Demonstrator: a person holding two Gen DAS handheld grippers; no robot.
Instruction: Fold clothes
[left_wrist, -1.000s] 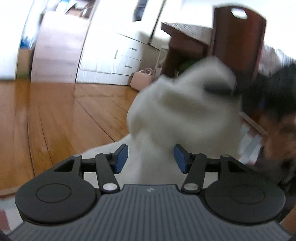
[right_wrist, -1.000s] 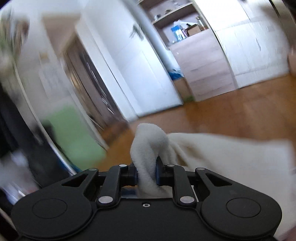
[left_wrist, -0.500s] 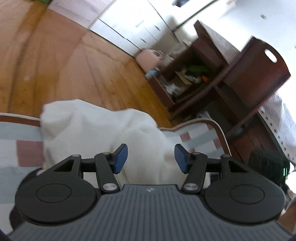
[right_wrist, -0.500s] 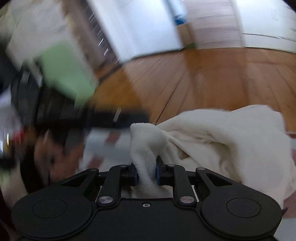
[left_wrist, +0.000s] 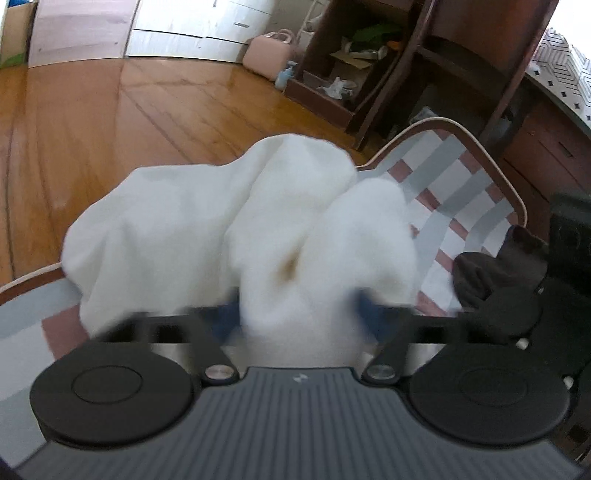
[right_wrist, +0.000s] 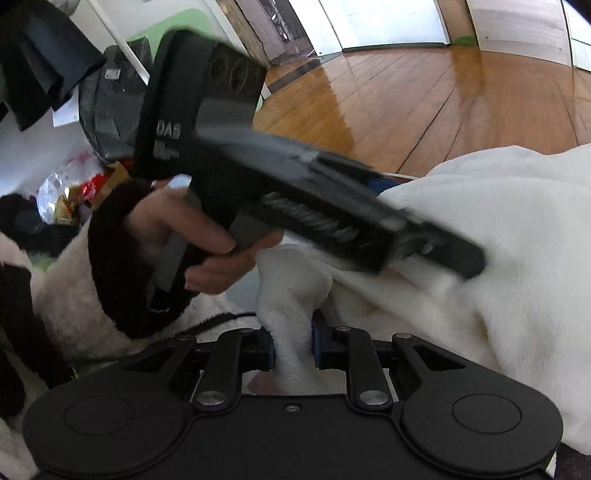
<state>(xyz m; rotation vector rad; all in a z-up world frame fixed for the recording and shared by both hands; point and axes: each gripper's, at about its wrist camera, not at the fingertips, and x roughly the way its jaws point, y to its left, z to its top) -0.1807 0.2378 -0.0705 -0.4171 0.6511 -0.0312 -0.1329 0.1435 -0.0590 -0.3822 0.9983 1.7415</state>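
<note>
Closing on a bunched fold of the white fleece garment (left_wrist: 207, 218), the left tool (left_wrist: 295, 317) has its blue pads blurred on either side of the cloth, so it cannot be told whether they already press on it. In the left wrist view the garment lies heaped on a striped mat (left_wrist: 458, 184) with a pale rim, which is spread over the wooden floor (left_wrist: 110, 122). A pink bag (left_wrist: 267, 51) sits on the floor near a dark wooden shelf unit (left_wrist: 354, 62), well beyond the cloth.

In the right wrist view a hand (right_wrist: 199, 236) in a dark furry cuff grips the handle of the left tool at the left, and that tool slants down to the right with its tip sunk into the fleece. Lower in the frame, the right tool (right_wrist: 293, 347) has a narrow ridge of the same garment standing up between its blue pads (right_wrist: 267, 349). Its jaws are easing apart, with the pads still touching the cloth on both sides. The bulk of the fleece spreads to the right of that tool, over the mat's edge.
</note>
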